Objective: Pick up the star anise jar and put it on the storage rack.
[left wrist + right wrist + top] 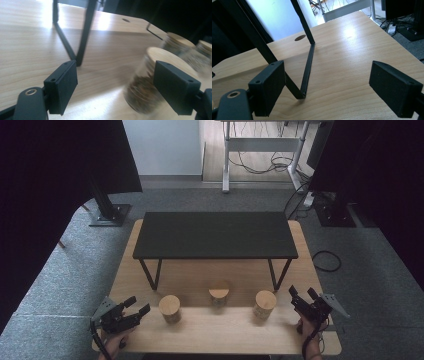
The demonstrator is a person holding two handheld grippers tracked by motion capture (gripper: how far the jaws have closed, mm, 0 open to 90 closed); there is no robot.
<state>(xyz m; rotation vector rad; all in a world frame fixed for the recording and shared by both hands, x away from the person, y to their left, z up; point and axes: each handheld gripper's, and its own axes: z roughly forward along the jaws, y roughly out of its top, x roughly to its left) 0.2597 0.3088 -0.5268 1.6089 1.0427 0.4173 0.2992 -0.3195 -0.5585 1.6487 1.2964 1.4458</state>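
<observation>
Three glass jars with wooden lids stand in a row on the wooden table (pixel 220 330): a left jar (pixel 170 308), a middle jar (pixel 219 293) and a right jar (pixel 264 304). My left gripper (pixel 138 305) is open at the table's front left, a short way left of the left jar. In the left gripper view that jar (pixel 147 82) stands blurred just ahead of the right jaw, with the other two jars (pixel 176 43) behind it. My right gripper (pixel 302 292) is open at the front right, just right of the right jar, its jaws wide apart over bare wood.
A low black shelf (pixel 215 235) on thin black legs (pixel 150 274) stands across the back half of the table. One leg's foot (pixel 305 75) lies just ahead of my right gripper. Grey carpet surrounds the table; a desk frame (pixel 262 145) and cables stand beyond.
</observation>
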